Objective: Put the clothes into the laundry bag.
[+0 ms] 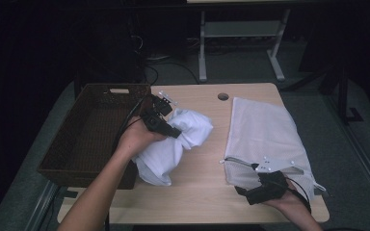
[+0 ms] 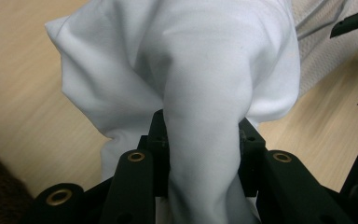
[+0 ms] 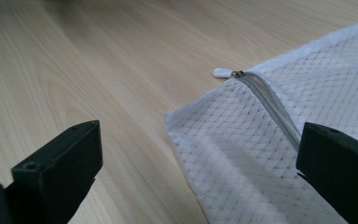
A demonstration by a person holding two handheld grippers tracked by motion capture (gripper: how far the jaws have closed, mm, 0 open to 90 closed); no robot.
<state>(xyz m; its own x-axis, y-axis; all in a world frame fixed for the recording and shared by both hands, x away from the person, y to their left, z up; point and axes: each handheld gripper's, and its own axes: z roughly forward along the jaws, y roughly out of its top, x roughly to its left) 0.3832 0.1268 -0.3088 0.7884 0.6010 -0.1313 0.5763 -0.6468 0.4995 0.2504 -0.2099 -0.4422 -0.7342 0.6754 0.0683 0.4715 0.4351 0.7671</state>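
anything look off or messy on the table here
Nothing damaged or spilled. The white garment is bunched up, but only because the left gripper has it pinched. The mesh laundry bag lies flat with its zipper closed.

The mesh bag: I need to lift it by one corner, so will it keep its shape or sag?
The mesh bag lies flat and thin on the table, so it would likely sag. Its open weave suggests it is light. The zipper edge may hang slightly stiffer.
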